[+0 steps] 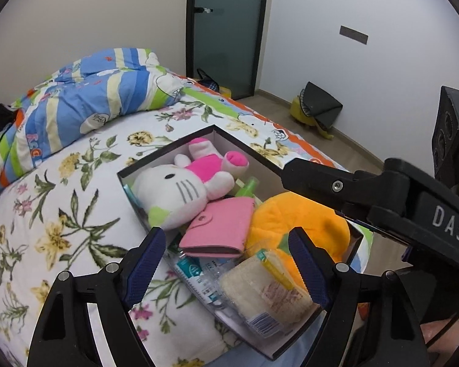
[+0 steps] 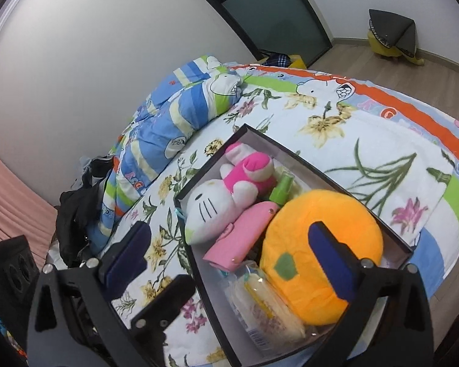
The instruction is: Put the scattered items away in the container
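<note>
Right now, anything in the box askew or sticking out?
Yes. The orange plush bulges above the box rim at its right side, and the pink wallet lies tilted on other items. Nothing looks spilled or damaged.

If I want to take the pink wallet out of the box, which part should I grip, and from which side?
Probably grip the pink wallet by its free folded edge nearest the camera, coming from above. It lies tilted on the other items in the box, and that edge sticks out, while the white cat plush and orange plush crowd its other sides.
</note>
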A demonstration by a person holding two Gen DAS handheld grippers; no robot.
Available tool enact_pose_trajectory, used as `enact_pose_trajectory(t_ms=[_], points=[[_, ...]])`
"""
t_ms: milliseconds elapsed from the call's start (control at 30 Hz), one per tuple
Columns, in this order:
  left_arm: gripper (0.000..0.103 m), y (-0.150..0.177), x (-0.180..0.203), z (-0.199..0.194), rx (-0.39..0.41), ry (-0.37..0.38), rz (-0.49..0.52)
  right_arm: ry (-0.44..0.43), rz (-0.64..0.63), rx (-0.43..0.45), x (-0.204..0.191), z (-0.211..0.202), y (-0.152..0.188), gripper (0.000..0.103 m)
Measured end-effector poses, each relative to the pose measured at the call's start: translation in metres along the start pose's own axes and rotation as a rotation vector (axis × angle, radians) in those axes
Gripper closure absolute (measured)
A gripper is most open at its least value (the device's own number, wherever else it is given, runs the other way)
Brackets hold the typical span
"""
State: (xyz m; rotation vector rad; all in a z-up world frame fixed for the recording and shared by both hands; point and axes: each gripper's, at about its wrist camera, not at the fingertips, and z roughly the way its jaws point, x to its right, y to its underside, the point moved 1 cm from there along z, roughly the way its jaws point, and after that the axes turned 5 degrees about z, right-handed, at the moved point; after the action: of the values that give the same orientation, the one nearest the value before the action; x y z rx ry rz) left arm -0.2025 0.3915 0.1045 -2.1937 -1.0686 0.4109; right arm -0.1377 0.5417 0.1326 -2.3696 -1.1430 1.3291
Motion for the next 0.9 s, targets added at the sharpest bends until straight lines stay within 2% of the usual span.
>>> enact_pose_trajectory(t_ms=[233, 400, 500, 633, 833, 900], points=[[0.02, 0.01, -0.003, -0.029, 0.025, 0.004, -0.015, 0.025, -0.029, -0.009, -0.011, -0.015, 0.015, 0.0], [0.02, 0.02, -0.004, -0.055, 0.041, 0.005, -0.016, 0.089, -0.145, 0.016, -0.028, -0.038, 0.037, 0.0], [0.012, 0.026, -0.004, -0.07, 0.042, -0.021, -0.002, 0.151, -0.198, 0.052, -0.038, -0.058, 0.049, 0.0], [0.004, 0.036, -0.001, -0.094, 0.078, -0.028, 0.002, 0.187, -0.243, 0.075, -0.048, -0.083, 0.06, 0.0], [0.002, 0.053, 0.012, -0.126, 0.11, -0.052, 0.03, 0.207, -0.234, 0.103, -0.051, -0.115, 0.073, 0.0], [0.001, 0.061, 0.017, -0.134, 0.112, -0.041, 0.036, 0.241, -0.241, 0.117, -0.048, -0.126, 0.081, 0.0]])
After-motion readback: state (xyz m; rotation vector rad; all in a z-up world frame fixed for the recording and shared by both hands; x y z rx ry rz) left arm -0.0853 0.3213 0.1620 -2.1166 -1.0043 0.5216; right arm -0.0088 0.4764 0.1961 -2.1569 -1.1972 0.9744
